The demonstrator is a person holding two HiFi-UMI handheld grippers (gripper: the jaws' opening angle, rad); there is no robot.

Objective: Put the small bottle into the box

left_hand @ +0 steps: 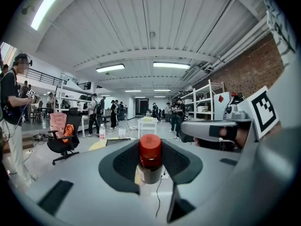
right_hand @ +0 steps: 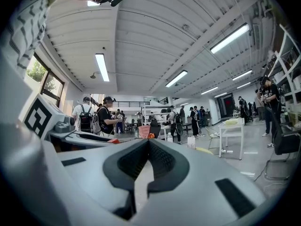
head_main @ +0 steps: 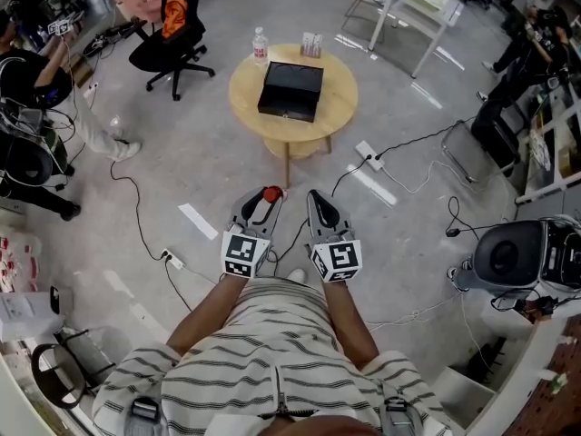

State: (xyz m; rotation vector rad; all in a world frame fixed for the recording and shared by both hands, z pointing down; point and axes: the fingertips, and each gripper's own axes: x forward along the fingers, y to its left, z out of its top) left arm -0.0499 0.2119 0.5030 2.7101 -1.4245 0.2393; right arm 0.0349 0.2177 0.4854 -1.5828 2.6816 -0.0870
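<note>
My left gripper (head_main: 267,198) (left_hand: 149,166) is shut on a small bottle (left_hand: 150,165) with a red cap (head_main: 271,193), held upright between the jaws. My right gripper (head_main: 317,203) (right_hand: 146,149) is shut with nothing in it, close beside the left one. Both are held in front of the person, above the floor and well short of the table. The black box (head_main: 290,90) lies closed on the round wooden table (head_main: 340,98) ahead; in the left gripper view it shows as a dark slab (left_hand: 123,141) far off.
A clear water bottle (head_main: 260,45) and a small carton (head_main: 311,44) stand at the table's far edge. A power strip (head_main: 369,156) and cables lie on the floor between me and the table. A black office chair (head_main: 172,44) stands left, white tables behind.
</note>
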